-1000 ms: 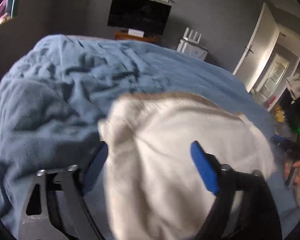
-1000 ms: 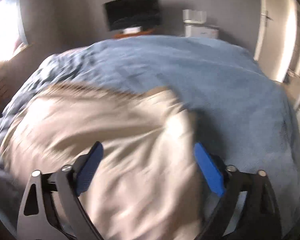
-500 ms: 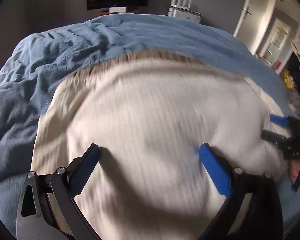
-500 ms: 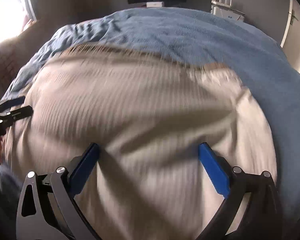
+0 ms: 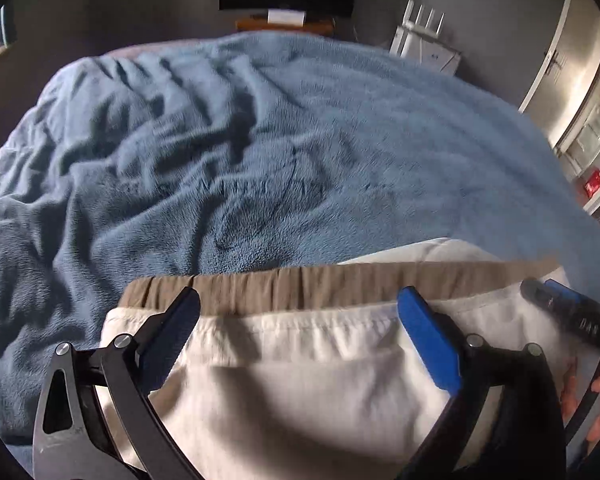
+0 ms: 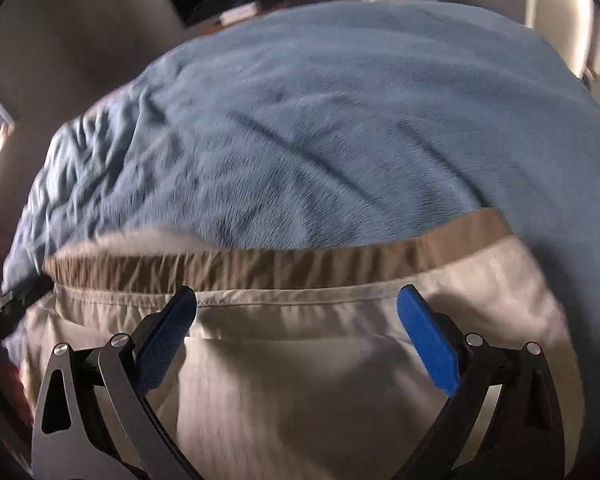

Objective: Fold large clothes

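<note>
Both jaws stand wide and grip nothing: left gripper (image 5: 298, 304) and right gripper (image 6: 296, 302) hover over the cream garment (image 5: 300, 392), which lies doubled at the near edge of the blue blanket (image 5: 260, 160), brown waistband (image 6: 260, 268) along its far side. Risk: the soft, wrinkled blanket lets the fold creep. A finger dragging across the top layer would skew it.

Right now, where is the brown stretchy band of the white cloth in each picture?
Left wrist view: the brown band runs across the lower middle, just beyond the open left tongs.
Right wrist view: the brown band crosses the middle, rising to the right, beyond the open right tongs.
Shared landmark: the blue blanket behind it.
</note>
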Demonstrator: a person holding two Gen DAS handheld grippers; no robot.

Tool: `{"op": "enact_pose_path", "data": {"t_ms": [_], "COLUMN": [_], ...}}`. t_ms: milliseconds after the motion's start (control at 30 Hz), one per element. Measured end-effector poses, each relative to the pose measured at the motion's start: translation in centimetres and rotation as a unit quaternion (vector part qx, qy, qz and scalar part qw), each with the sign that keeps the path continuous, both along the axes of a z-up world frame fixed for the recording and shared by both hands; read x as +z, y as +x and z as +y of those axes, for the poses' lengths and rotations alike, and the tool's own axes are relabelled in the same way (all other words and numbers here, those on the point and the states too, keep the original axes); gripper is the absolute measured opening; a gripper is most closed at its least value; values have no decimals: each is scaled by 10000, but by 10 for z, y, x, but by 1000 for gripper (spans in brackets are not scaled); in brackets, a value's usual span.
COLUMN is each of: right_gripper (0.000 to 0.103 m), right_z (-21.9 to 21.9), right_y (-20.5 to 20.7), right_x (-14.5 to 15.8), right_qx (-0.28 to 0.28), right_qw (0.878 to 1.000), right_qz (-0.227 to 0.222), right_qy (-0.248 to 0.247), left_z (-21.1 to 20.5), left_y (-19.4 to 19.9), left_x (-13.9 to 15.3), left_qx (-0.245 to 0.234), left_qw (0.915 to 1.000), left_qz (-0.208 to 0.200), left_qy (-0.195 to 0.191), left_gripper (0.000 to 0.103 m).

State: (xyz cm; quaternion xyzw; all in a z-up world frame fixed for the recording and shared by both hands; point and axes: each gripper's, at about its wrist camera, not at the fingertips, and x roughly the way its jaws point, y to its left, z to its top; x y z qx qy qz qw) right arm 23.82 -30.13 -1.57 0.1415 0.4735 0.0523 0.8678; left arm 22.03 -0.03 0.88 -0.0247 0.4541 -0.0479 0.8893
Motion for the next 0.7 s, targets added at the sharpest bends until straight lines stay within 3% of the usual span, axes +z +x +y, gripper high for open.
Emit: {"op": "enact_pose_path", "data": {"t_ms": [67,200,367,467,567,633,700], "right_gripper": [95,95,95,95,95,95,95], "right_z": [-9,-10,-13,-34,-55,-82,-98], "right_y": [-24,-100,-176,-198,-214,-222,-235], "right_x": [16,39,14,-8,-7,-4,5], "right_qx": [52,457,825,584,205,-427,-781], "right_qw": [9996,9955,9930,9958,9901,9936,9943], "right_qz": [-250,-776,-600,-333,-387,-155,-163], "right_qy": [90,-298,-601,-622,-1336,-1037,-701], "left_z": [0,2,10,42,75,93,106], "left_y": [-24,-99,-160,-180,-190,-194,-203], "left_x": [12,22,-10,-29,-29,-26,-22], "left_qx": [-23,-256,-361,72,553,923,1137], "left_qw": [9997,9986,9993,9996,9979,9949,9922], "left_qz": [-222,-440,-4,262,343,397,370], "left_qy": [68,-156,-22,-107,-33,-66,-355], "left_gripper": [95,96,96,97,96,96,96]}}
